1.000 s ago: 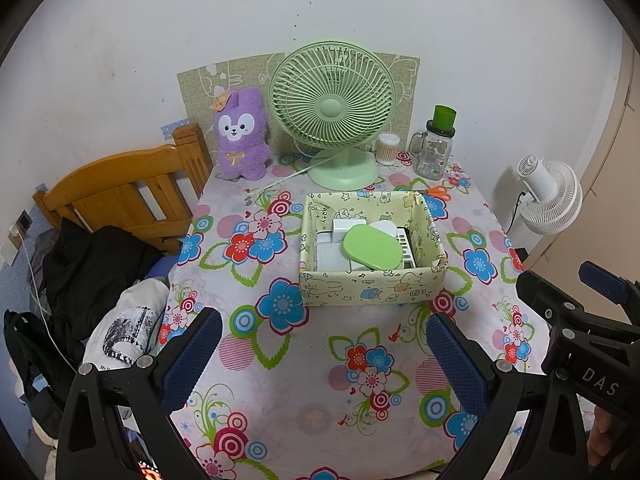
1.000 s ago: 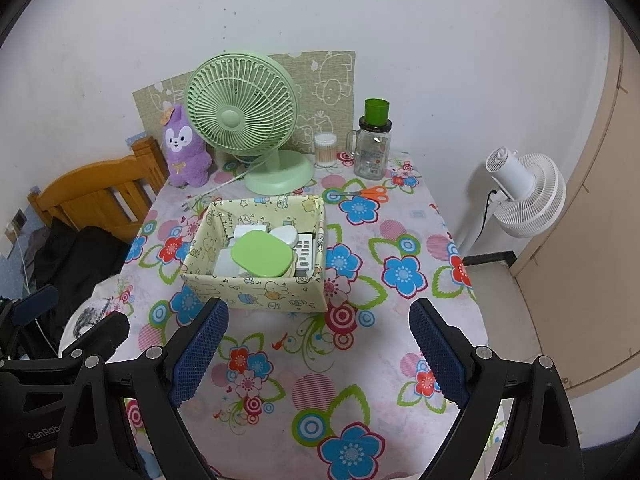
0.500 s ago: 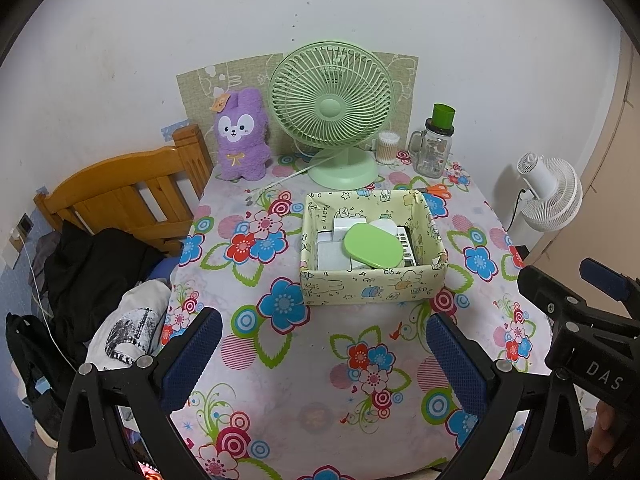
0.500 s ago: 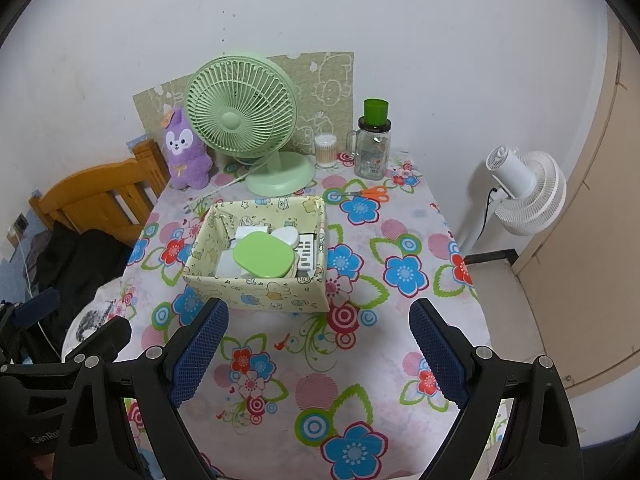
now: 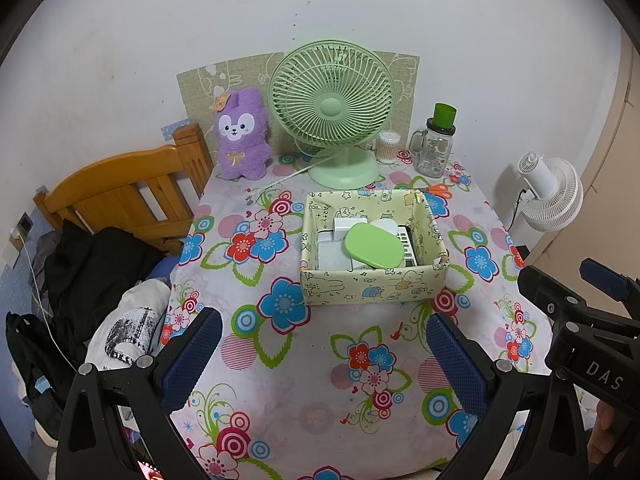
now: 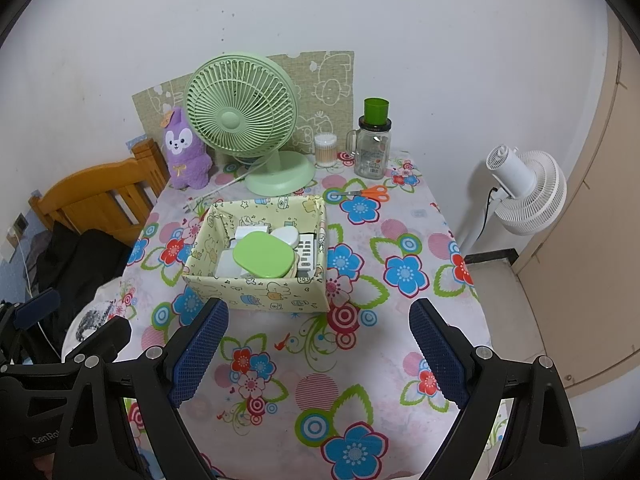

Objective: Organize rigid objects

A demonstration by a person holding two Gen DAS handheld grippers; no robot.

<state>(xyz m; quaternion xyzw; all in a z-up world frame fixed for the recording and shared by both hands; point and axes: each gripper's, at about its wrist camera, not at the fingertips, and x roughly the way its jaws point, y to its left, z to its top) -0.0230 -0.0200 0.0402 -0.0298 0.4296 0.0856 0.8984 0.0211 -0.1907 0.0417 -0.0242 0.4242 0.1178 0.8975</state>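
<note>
Both claws hang released above the floral-cloth tabletop (image 5: 280, 360), left claw (image 5: 320, 354) and right claw (image 6: 318, 354) gripping nothing. The pale-yellow cartoon-print box (image 6: 256, 292) sits mid-table, corralling white gadgets under a green oval lid (image 6: 264, 256).

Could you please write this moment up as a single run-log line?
left gripper: open, empty | right gripper: open, empty | box: mid-table, green lid on top of contents | scissors: outside box
</note>
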